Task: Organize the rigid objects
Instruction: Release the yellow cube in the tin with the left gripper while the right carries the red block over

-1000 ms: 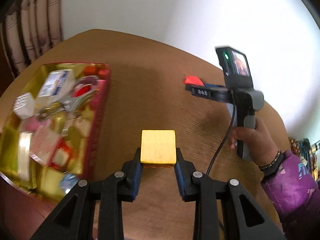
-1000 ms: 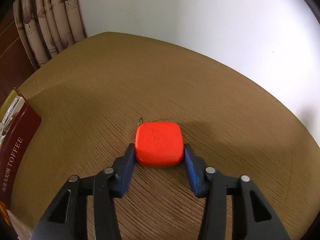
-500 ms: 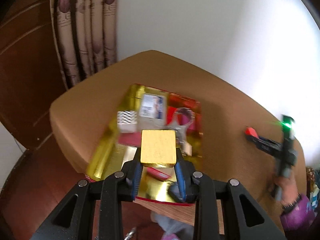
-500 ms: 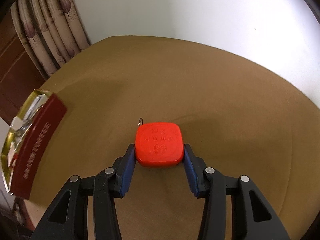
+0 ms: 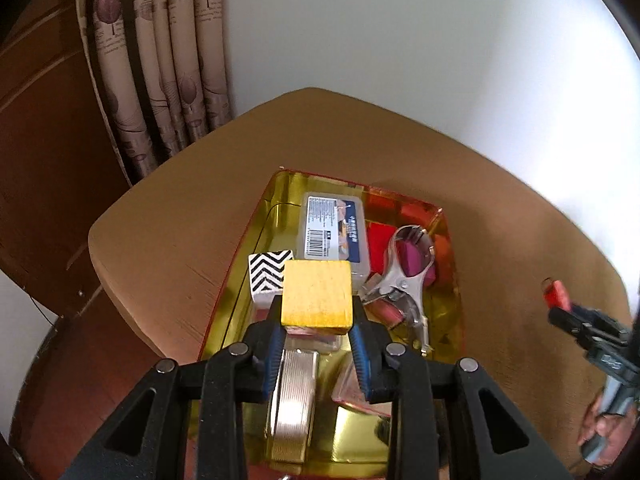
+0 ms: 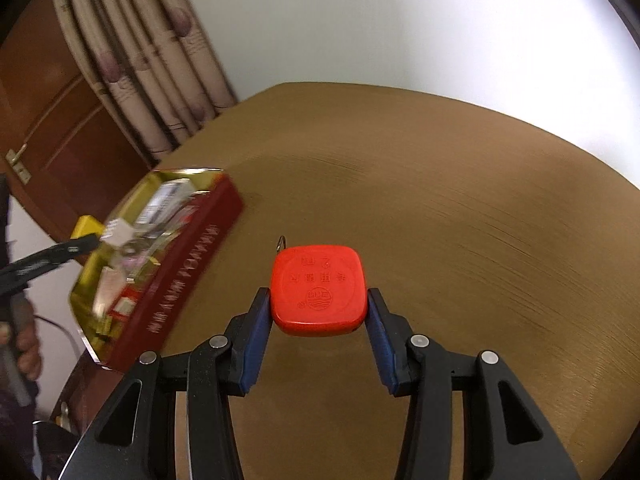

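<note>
A second ago we held the yellow wooden block [image 5: 317,294] low over bare table [image 5: 360,136], with the tin off to the left of the view. Now the left gripper [image 5: 318,344] hangs over the gold-lined tin [image 5: 256,224], and the block covers part of its contents in the left wrist view. The right gripper [image 6: 318,328] has also lifted: the red square case [image 6: 319,294] was at table level a second ago and now sits clear above the surface, with the tin's red side wall [image 6: 188,268] in view to the left.

We judge that transport of the block is nearly complete and that release into the tin is the next step. The red case is probably the following item to go in.

The left gripper pinches the block by two opposite side faces, the blue pads [image 5: 276,344] pressed against them. It points steeply downward into the tin. Directly below and beyond it lie:
- a black-and-white chevron cube [image 5: 266,274], just left of the block;
- a clear plastic box with a printed label [image 5: 332,232];
- a metal clamp tool [image 5: 404,276] to the right;
- a ribbed silver piece [image 5: 294,396] near the front.

The right gripper clamps the red case between its pads, angled down toward the table, well apart from the tin. In the left wrist view a hand [image 5: 604,428] holds it at the right edge.
</note>
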A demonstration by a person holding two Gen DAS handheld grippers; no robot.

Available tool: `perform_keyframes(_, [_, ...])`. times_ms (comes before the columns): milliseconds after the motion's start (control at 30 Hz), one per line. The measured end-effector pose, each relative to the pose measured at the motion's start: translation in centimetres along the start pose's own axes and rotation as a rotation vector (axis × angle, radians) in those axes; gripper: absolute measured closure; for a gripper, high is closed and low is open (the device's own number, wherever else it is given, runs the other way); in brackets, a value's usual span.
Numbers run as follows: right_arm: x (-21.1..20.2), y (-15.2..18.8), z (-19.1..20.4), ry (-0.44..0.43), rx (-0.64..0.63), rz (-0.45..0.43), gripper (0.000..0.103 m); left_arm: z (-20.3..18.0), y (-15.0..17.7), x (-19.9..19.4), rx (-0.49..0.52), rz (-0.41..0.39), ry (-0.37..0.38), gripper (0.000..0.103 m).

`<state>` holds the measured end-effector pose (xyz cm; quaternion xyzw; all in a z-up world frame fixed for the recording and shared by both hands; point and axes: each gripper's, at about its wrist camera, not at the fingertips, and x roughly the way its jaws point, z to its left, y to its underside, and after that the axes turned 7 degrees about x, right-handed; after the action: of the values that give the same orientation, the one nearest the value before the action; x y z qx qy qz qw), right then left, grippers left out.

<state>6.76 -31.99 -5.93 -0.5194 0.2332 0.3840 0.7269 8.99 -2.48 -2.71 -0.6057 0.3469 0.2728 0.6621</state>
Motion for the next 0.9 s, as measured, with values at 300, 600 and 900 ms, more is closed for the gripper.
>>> perform_keyframes(300, [-1.0,-1.1,4.9,-0.097,-0.046,0.003,0.060,-0.5,0.2,-0.1,0.070,-0.011,-0.078,0.064])
perform_keyframes(600, [2.3,-3.6,12.9,-0.184,-0.135,0.057,0.060,3.3,4.3,-5.0,-0.138,-0.082,-0.094,0.050])
perform_keyframes(900, [7.5,-7.0,15.4,-0.103,-0.141,0.083,0.060,5.2,6.2,-4.4,-0.218,-0.094,-0.039,0.050])
